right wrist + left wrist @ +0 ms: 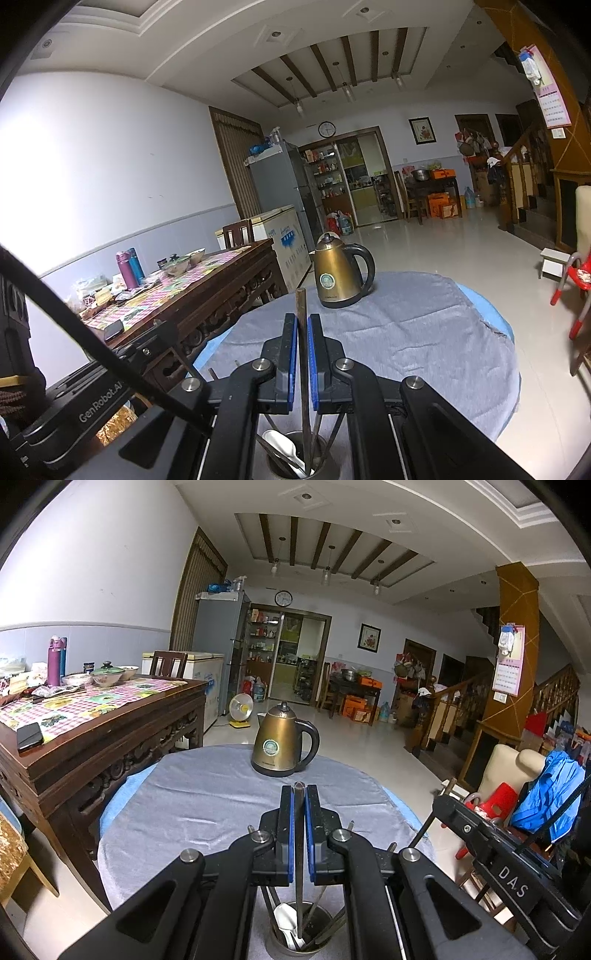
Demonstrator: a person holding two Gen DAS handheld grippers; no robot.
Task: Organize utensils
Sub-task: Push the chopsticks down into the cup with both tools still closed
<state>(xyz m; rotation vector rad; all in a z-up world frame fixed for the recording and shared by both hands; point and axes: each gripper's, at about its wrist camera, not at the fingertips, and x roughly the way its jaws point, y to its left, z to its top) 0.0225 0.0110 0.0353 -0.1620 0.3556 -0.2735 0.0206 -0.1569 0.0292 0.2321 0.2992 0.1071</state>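
both grippers pinch chopsticks above a steel utensil cup on a grey-clothed round table: left gripper clamps a dark chopstick, right gripper a brown chopstick, each tip down in the steel utensil cup beside a white spoon; a bronze electric kettle stands beyond.
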